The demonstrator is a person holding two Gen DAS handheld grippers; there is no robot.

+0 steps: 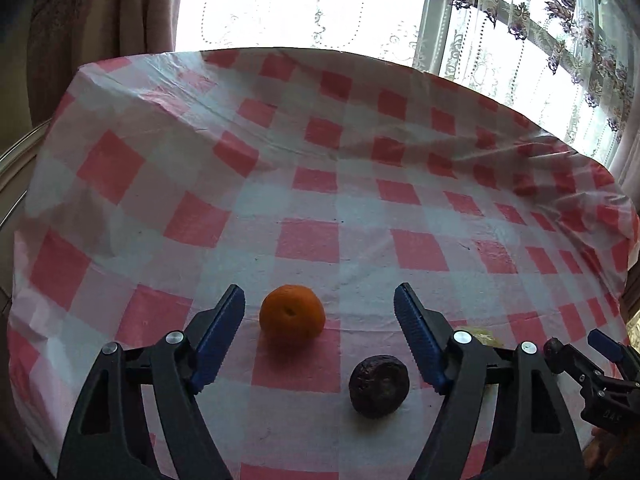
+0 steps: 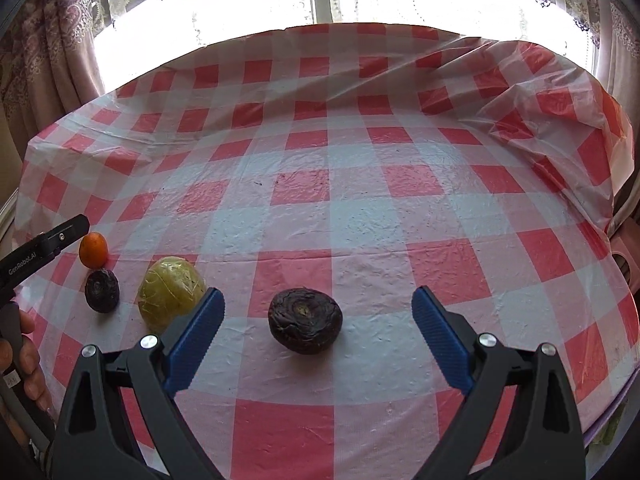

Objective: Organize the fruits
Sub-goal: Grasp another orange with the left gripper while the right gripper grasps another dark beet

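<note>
On a worktop [image 1: 168, 80] under a red-and-white checked cloth [image 2: 360, 208], four fruits in a loose row along the near edge, opposite the far edge by the curtained window [image 1: 304, 8]. Left tool [image 1: 319, 292] tilted down over the cloth, blue-padded fingers [image 1: 222, 332] spread apart, gripping nothing. Between those fingers, closer to the left one yet clear of both pads, an orange [image 1: 291, 316] resting on the cloth. Just beside the orange and nearer the edge, a dark wrinkled fruit [image 1: 379, 385], also untouched, close to the inner face of the right finger. Behind that finger, a sliver of a yellow-green fruit [image 1: 485, 336], mostly hidden in the left wrist view. From the right wrist view, the same three toward the near left corner: orange farthest left, dark wrinkled fruit next to it, yellow-green fruit partly covered by the left finger of the right tool [image 2: 318, 295]. Right tool likewise wide open and empty, angled down at the cloth. Framed between its fingers, roughly midway and touching neither pad, a second dark wrinkled fruit [image 2: 305, 320] sitting alone, well apart from the other three. At the left border of that view, a person's hand [image 2: 24, 344] around the black handle of the left tool. Far right corner of the cloth rumpled and bunched.
</note>
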